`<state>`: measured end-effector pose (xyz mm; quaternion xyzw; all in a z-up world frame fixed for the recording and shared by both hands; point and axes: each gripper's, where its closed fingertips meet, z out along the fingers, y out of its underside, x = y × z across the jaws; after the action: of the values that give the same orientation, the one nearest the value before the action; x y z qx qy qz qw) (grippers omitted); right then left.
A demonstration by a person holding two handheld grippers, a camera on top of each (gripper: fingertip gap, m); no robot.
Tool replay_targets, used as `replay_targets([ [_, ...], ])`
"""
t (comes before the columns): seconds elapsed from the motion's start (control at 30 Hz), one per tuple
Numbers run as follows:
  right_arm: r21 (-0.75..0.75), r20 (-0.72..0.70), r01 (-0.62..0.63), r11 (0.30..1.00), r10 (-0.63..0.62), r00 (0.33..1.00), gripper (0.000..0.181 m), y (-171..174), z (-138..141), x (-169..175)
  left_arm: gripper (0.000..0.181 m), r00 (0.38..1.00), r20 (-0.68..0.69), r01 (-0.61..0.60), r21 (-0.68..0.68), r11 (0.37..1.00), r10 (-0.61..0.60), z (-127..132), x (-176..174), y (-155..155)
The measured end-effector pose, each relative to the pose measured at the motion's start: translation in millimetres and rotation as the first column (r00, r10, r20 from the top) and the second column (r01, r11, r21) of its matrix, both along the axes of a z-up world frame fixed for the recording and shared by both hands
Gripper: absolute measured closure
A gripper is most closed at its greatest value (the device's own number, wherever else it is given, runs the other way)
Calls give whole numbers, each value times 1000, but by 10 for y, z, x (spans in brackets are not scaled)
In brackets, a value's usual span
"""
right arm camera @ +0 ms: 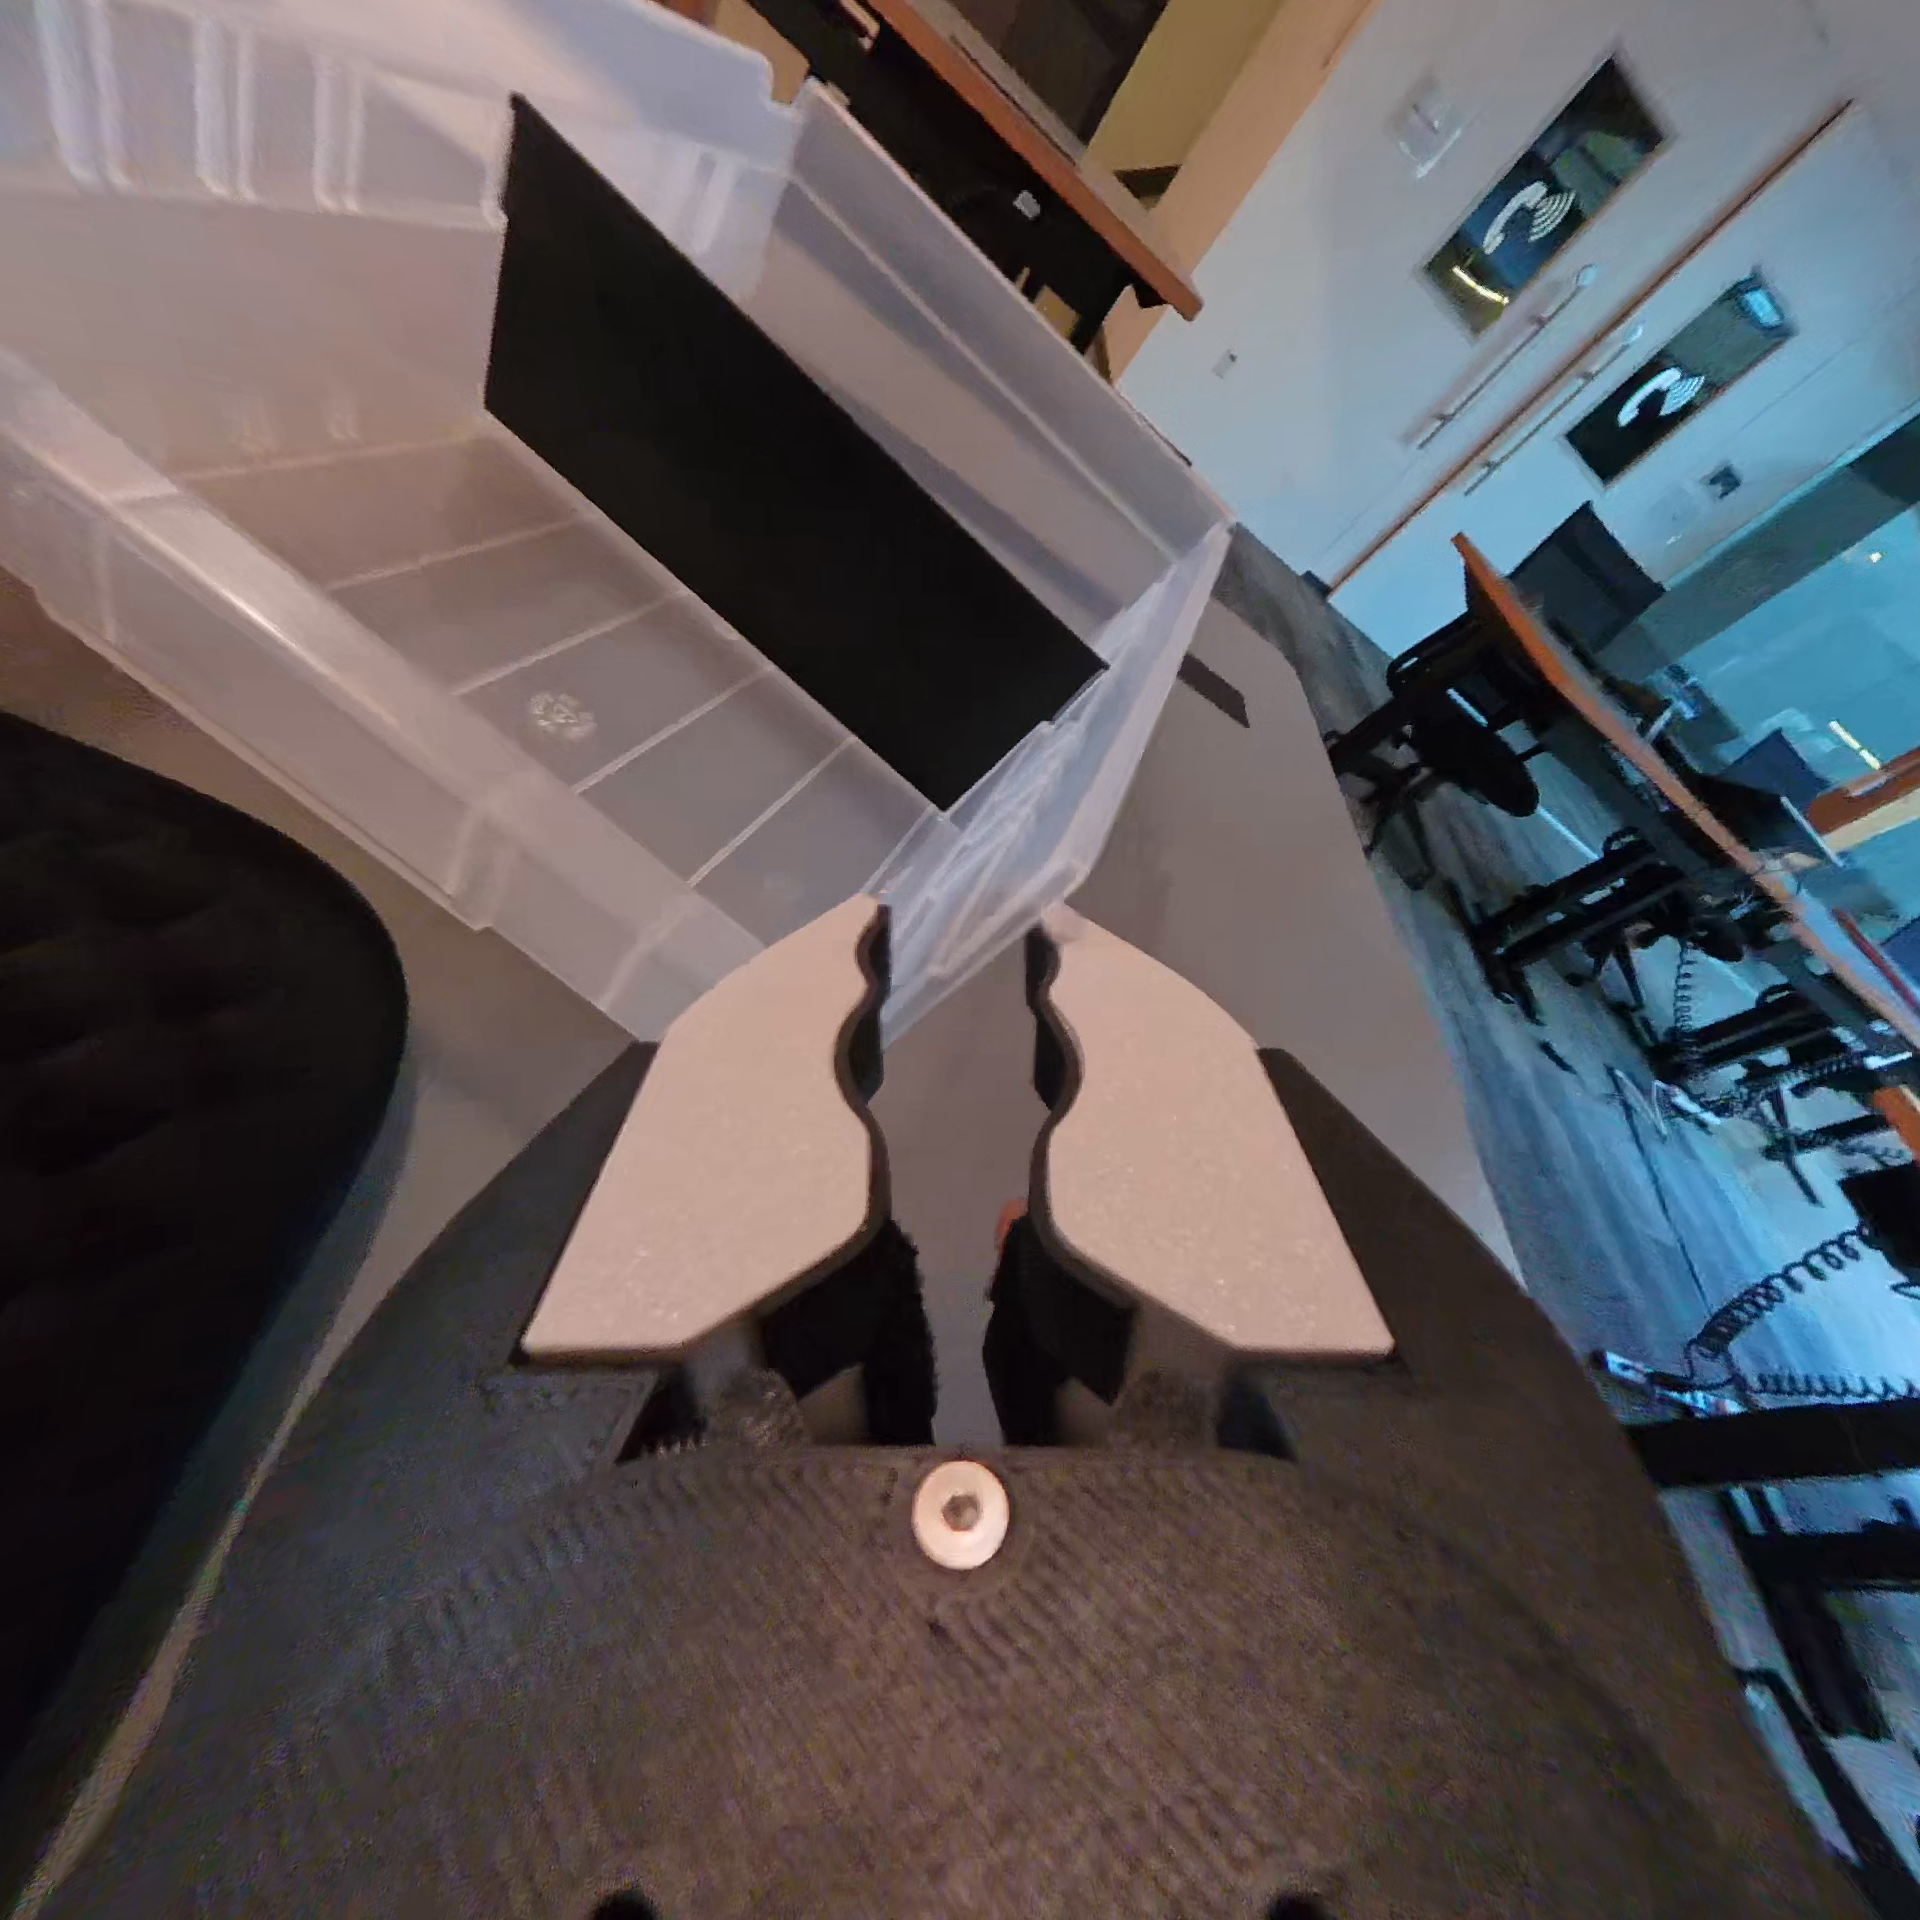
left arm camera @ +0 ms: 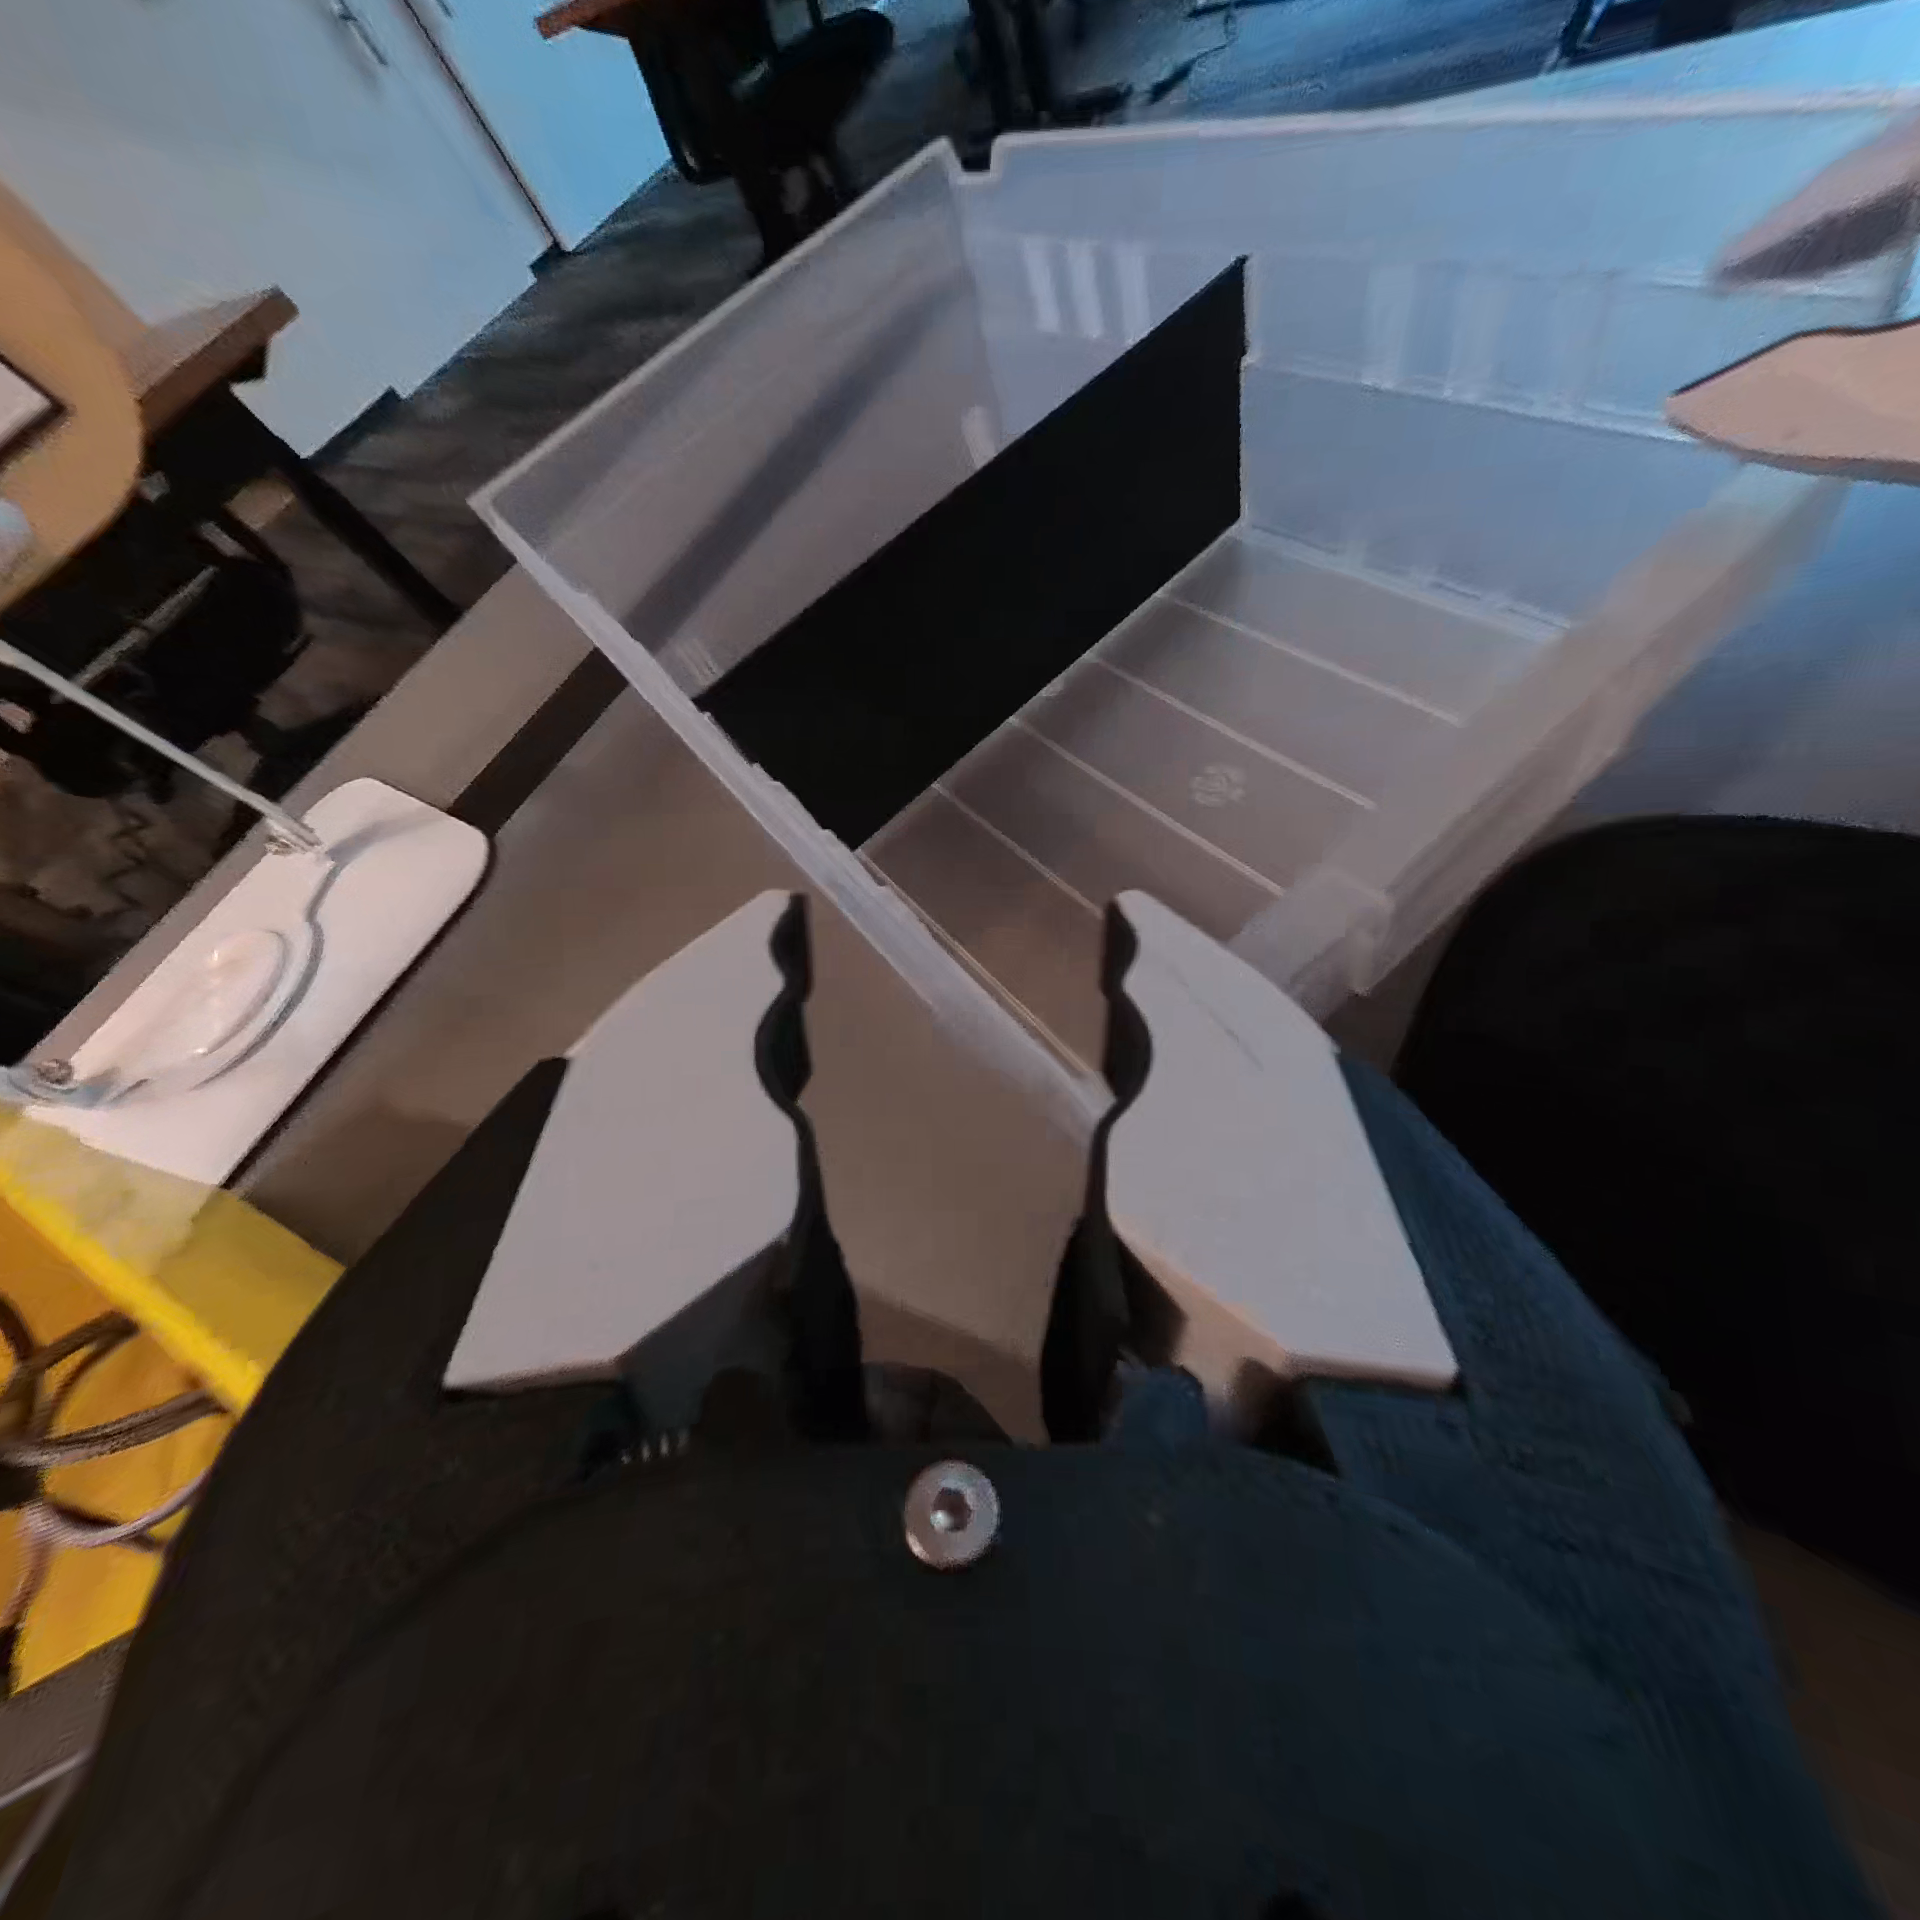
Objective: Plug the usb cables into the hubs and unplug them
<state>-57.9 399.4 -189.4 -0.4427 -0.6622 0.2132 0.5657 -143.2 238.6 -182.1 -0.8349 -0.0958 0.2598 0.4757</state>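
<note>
Both grippers sit tilted over the grey surface (left arm camera: 644, 914). The left gripper (left arm camera: 956, 935) has its jaws apart, straddling the near wall of a clear plastic bin (left arm camera: 1299, 665) (black divider (left arm camera: 987, 582) inside). The right gripper (right arm camera: 956, 935) has its jaws apart too, the bin's corner between their tips. Off beside the left jaws, grey cables (left arm camera: 73, 1455) lie in a yellow box (left arm camera: 177, 1309); can't tell any hubs.

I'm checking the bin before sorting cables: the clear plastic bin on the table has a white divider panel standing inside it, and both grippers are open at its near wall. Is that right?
Not quite. The divider panel inside the clear plastic bin is black, not white, as both wrist views show. The rest holds: the left gripper and right gripper are both open at the bin's near wall.
</note>
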Motion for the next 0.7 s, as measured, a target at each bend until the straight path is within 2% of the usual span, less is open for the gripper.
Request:
replay_targets([
  [0.07, 7, -8, -7, 1000, 7, 1000, 142, 33, 71, 53, 113, 998, -55, 20, -45, 999, -23, 120, 99, -156],
  [0.17, 145, -51, -65, 987, 73, 996, 135, -19, 333, 137, 112, 989, -133, 46, -112, 993, -61, 220, 297, -546],
  [0.23, 269, -11, -224, 937, 235, 972, 139, -312, 429, 151, 113, 984, -172, 10, -188, 982, -43, 171, 327, -916],
  [0.3, 337, 156, -427, 839, 397, 904, 140, -693, 261, 149, 118, 988, -151, -31, -300, 953, -15, 0, 310, -1297],
  [0.33, 336, 264, -497, 800, 427, 865, 137, -816, 102, 140, 118, 989, -145, -62, -347, 936, 11, -81, 273, -1472],
  [0.4, 349, 440, -564, 748, 400, 804, 135, -893, -205, 96, 121, 991, -129, -90, -413, 906, 39, -226, 218, -1732],
  [0.43, 386, 484, -569, 726, 366, 795, 142, -877, -293, 55, 123, 991, -125, -96, -432, 897, 46, -277, 197, -1819],
  [0.53, 459, 506, -564, 687, 320, 801, 146, -836, -337, -79, 129, 988, -145, -113, -484, 868, 47, -401, 88, -1981],
  [0.6, 470, 535, -562, 681, 286, 795, 145, -769, -364, -129, 137, 984, -166, -142, -546, 825, 60, -488, -17, -2104],
  [0.63, 468, 551, -566, 678, 277, 787, 145, -745, -382, -146, 147, 976, -207, -175, -564, 807, 67, -480, -88, -2161],
  [0.7, 458, 572, -574, 679, 269, 775, 148, -720, -413, -169, 148, 982, -181, -148, -573, 806, 52, -491, -94, -2198],
])
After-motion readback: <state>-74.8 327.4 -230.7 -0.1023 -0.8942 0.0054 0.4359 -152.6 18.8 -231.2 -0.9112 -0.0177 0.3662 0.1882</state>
